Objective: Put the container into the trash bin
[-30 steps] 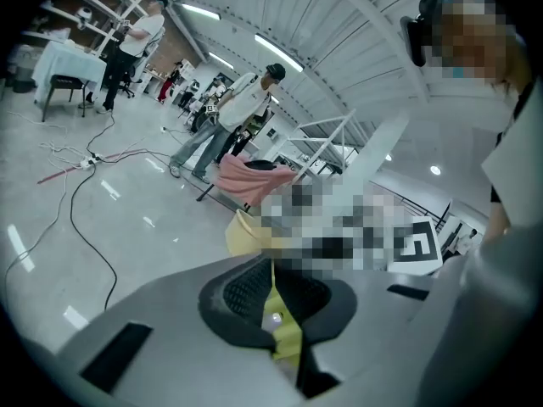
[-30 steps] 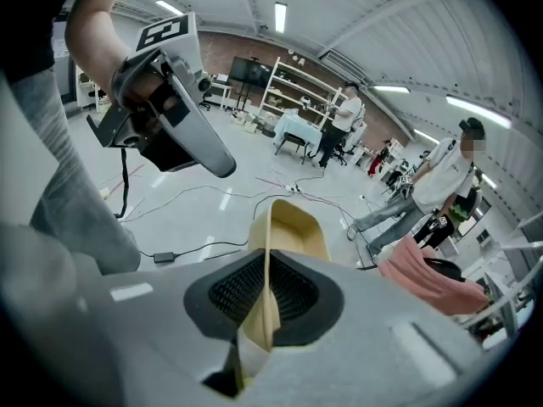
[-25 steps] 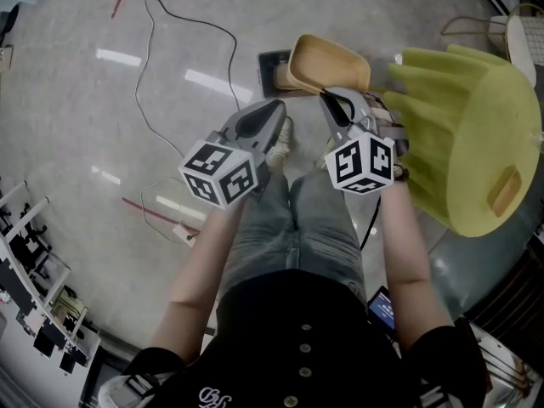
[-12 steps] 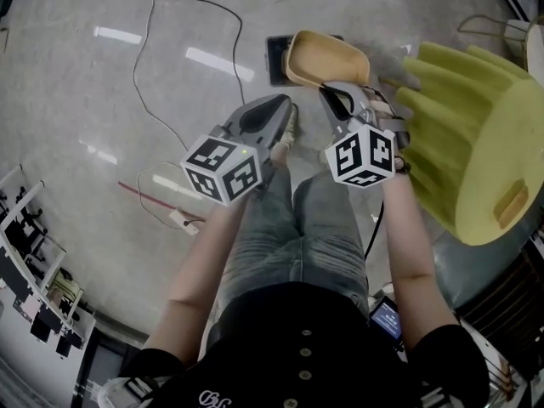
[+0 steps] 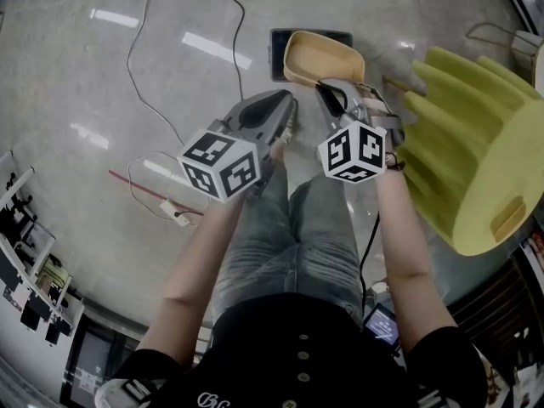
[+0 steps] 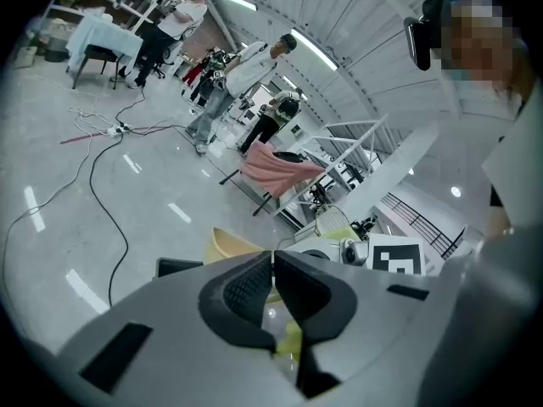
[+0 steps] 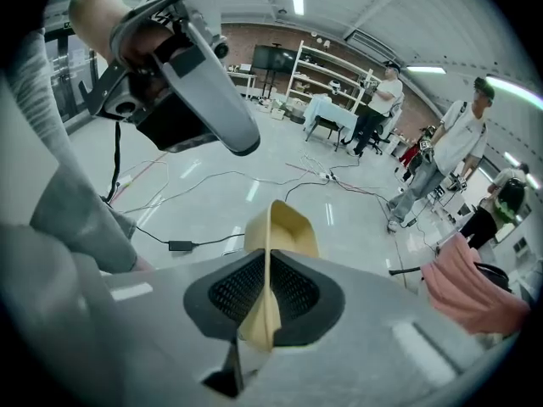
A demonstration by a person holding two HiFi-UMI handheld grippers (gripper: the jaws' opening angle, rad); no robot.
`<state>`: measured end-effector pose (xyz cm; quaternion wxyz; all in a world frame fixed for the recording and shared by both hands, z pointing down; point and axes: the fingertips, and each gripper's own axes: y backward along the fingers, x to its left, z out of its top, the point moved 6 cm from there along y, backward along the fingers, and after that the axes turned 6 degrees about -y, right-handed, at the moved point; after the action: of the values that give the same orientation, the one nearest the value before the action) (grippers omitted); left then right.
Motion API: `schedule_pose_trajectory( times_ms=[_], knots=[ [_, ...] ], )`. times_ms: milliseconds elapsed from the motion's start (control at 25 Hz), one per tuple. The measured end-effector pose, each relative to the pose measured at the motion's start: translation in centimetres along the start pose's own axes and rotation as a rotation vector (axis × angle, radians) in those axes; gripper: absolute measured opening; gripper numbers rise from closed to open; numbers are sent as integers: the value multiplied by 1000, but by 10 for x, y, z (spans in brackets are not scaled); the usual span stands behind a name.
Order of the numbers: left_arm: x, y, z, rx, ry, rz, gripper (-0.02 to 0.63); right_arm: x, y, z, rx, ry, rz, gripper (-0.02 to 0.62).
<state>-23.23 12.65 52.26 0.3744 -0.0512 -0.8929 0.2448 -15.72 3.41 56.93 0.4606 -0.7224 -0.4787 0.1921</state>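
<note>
The container [image 7: 282,225], a shallow tan tub, is held edge-on in the right gripper [image 7: 265,270], whose jaws are nearly closed on its thin rim, with the black ribbed pads pressed to either side of the wall. From the head view it hangs out past that gripper, open side up, above the floor and partly over the near edge of the trash bin [image 5: 283,39], a dark square-mouthed box standing on the floor. The left gripper [image 6: 273,263] is just beside the right one, its jaws closed together with nothing between them. Each gripper carries its marker cube, and the person's bare forearms run back from them over legs in blue jeans [image 5: 280,245]. To the right of the container a large yellow-green ribbed plastic shell [image 5: 476,168] lies tilted. The floor [image 5: 76,83] is glossy grey, with a thin cable [image 5: 128,58] looping across it to a white power strip [image 5: 175,214]. Other people [image 7: 450,155] stand well off in the room, near a pink cloth [image 7: 475,295]
</note>
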Motion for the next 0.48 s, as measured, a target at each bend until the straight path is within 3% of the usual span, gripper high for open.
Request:
schedule_pose_trajectory(
  times_ms=[240,360,480],
  knots=[
    [8,3,-3,1,15,3,20,-4,-12,1,23,20,-10,24],
    [9,4,-2,2,13,5,20,-4,-11,4,16,4,-9,107],
    [10,4,0,-4,8,5,20,-1,-8,4,10,-16,-23,109]
  ],
)
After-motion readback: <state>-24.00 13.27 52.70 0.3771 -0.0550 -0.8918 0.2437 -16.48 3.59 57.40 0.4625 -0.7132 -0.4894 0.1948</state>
